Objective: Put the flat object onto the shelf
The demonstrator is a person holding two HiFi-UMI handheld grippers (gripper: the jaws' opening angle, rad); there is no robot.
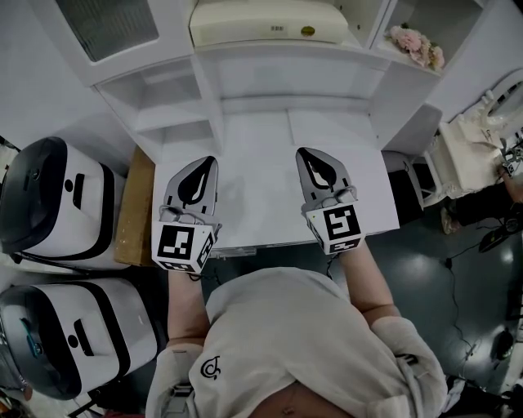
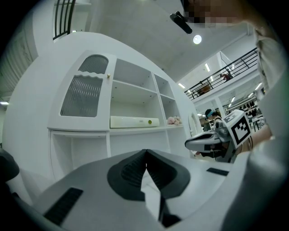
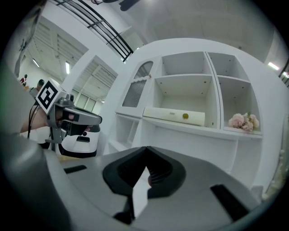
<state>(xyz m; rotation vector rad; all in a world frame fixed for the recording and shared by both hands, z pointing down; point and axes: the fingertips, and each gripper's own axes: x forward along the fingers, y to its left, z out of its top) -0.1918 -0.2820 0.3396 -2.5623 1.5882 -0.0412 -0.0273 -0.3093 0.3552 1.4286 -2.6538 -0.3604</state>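
Note:
The flat object, a long cream slab (image 1: 268,22) with a small round yellow mark, lies on the middle shelf of the white shelf unit (image 1: 294,77). It also shows in the left gripper view as a cream slab (image 2: 134,122) and in the right gripper view (image 3: 174,116). My left gripper (image 1: 201,163) hovers over the white desk top (image 1: 261,204), shut and empty, its tips meeting (image 2: 146,151). My right gripper (image 1: 309,153) is level with it to the right, also shut with nothing in it (image 3: 146,149). Both point at the shelf unit, well short of the slab.
Pink flowers (image 1: 417,45) sit in the right shelf compartment. A ribbed-glass cabinet door (image 1: 106,24) is at upper left. Two white-and-black appliances (image 1: 49,204) stand left of the desk beside a brown board (image 1: 135,208). A pale bag on a chair (image 1: 474,155) is at right.

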